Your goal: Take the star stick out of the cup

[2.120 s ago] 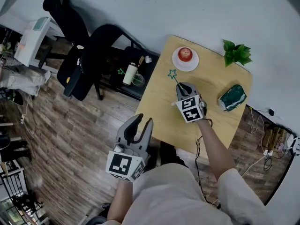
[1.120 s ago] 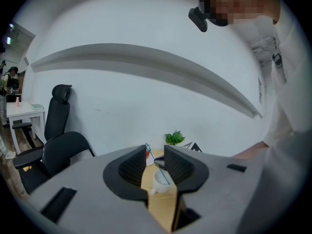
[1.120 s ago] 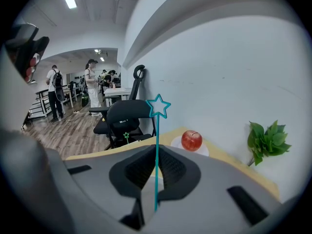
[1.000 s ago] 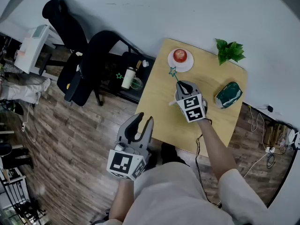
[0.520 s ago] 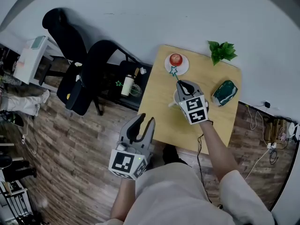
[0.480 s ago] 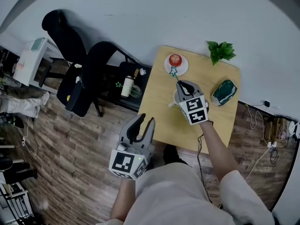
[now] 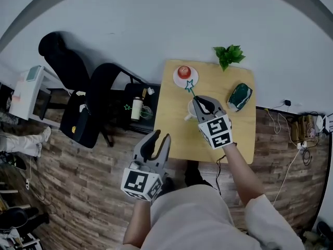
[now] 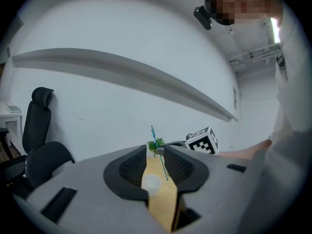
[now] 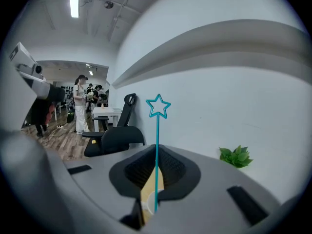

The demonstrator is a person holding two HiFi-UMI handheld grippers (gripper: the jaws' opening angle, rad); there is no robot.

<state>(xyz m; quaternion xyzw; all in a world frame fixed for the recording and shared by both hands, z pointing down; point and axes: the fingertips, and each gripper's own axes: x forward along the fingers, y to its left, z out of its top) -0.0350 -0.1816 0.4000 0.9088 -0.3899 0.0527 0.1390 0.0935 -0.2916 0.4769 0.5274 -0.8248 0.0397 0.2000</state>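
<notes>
My right gripper (image 7: 197, 101) is held above the wooden table (image 7: 177, 134), shut on the thin teal star stick (image 9: 157, 145). The stick stands upright between the pads, and its star (image 7: 189, 85) rises above the fingertips. The white cup (image 7: 191, 110) stands on the table just below this gripper; in the left gripper view the stick's lower tip (image 8: 166, 178) shows beside the cup (image 8: 152, 182), outside it. My left gripper (image 7: 158, 138) hangs off the table's near-left edge, jaws open and empty, pointing towards the cup.
On the table's far side are a red apple on a white plate (image 7: 183, 73), a green plant (image 7: 227, 53) and a dark green pouch (image 7: 239, 95). Left of the table are black office chairs (image 7: 99, 95) and a low stand holding a bottle (image 7: 137, 108). People (image 9: 80, 106) stand far off.
My right gripper has risen with the star stick, whose lower end has come up out of the cup. The left gripper has lifted slightly beside the table.
</notes>
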